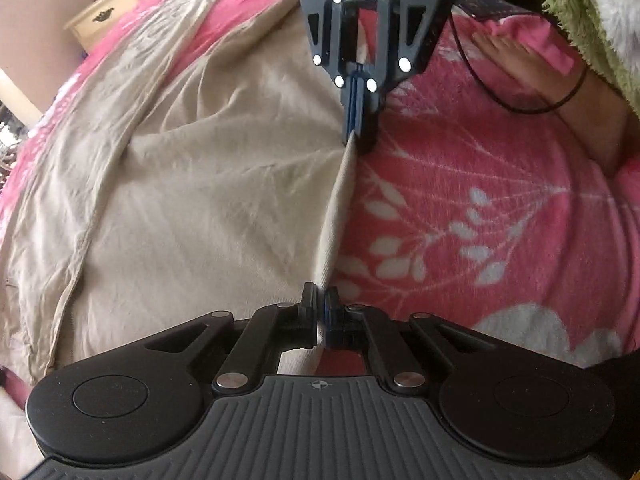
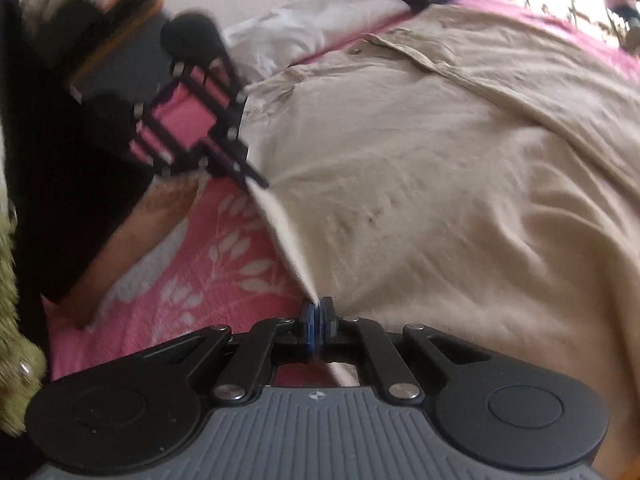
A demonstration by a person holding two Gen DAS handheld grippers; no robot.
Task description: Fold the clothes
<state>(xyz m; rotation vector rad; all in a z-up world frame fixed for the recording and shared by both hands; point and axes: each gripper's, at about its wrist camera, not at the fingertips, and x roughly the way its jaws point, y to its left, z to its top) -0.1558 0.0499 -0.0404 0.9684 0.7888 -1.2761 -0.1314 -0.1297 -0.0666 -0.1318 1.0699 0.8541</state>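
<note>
The beige shirt (image 1: 192, 200) is lying spread on the pink blanket (image 1: 480, 220). The left gripper (image 1: 320, 304) and the right gripper (image 2: 317, 308) are both pinching its hem closed, starting a fold; next, probably, carrying that edge evenly toward the collar (image 2: 400, 46).

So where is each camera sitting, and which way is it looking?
Left wrist: on the left gripper, facing down its fingers at the beige shirt; a hand shows.
Right wrist: on the right gripper, looking back across the shirt; a forearm shows.
Shared: each sees the other gripper, both shut on one shirt edge, over the pink blanket.
</note>
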